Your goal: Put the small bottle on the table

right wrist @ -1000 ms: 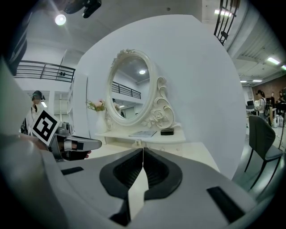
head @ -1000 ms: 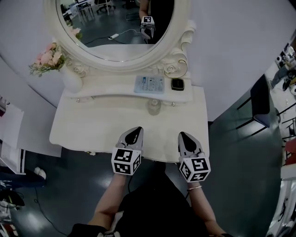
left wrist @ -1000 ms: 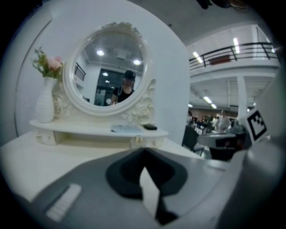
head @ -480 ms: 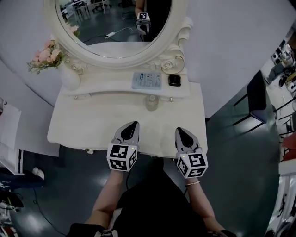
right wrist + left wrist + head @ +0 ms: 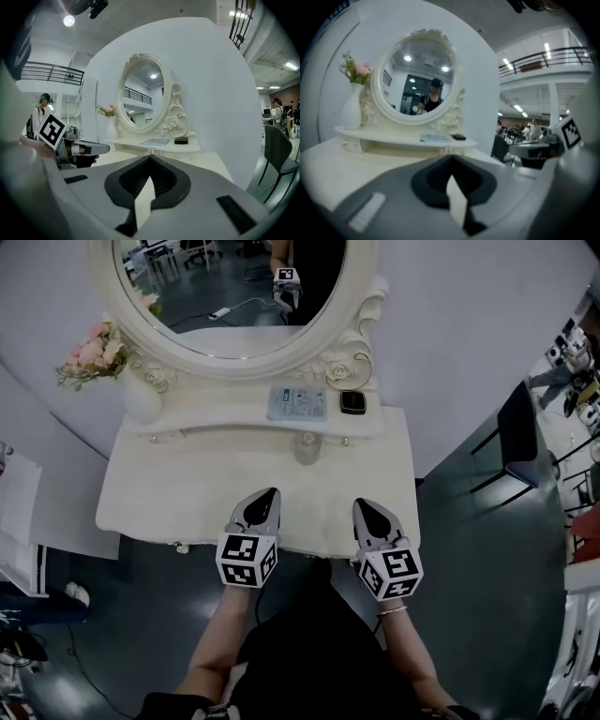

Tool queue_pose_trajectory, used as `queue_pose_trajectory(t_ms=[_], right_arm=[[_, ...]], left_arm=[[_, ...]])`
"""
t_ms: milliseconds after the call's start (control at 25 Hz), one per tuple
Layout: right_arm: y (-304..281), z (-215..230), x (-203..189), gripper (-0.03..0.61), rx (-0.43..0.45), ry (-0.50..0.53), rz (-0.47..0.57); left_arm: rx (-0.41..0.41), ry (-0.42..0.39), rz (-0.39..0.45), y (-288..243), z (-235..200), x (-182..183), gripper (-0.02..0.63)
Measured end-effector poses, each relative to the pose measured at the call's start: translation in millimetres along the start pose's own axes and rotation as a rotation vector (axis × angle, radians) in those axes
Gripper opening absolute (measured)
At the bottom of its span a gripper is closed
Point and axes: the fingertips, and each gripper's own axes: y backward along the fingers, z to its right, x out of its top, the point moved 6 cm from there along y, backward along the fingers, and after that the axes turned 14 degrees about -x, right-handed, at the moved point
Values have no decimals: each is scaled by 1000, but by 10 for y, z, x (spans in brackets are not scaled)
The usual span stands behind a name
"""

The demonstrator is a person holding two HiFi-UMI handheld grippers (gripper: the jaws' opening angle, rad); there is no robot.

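The small clear bottle (image 5: 307, 448) stands upright on the cream dressing table (image 5: 169, 493), just in front of the raised shelf. It shows tiny beyond the jaw tips in both gripper views (image 5: 449, 150) (image 5: 151, 151). My left gripper (image 5: 270, 493) and right gripper (image 5: 362, 504) hover side by side over the table's front edge, well short of the bottle. Both are shut with nothing in them, jaw tips meeting (image 5: 451, 161) (image 5: 150, 159). The left gripper (image 5: 79, 150) also shows at the left of the right gripper view.
An oval mirror (image 5: 234, 296) in an ornate frame rises behind the shelf. A white vase with pink flowers (image 5: 141, 395) stands at the shelf's left, a pale blue flat pack (image 5: 298, 402) and a small black box (image 5: 352, 402) at its right. A black chair (image 5: 525, 442) stands right of the table.
The head view has shifted slightly. Both grippers keep their places at the table's front edge and stay shut.
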Motion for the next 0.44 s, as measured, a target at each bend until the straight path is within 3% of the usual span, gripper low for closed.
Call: queue_pose_trajectory(t_ms=[440], right_arm=[[-27, 4, -32, 3, 24, 8, -14]], left_arm=[[-23, -7, -8, -84, -6, -8, 8]])
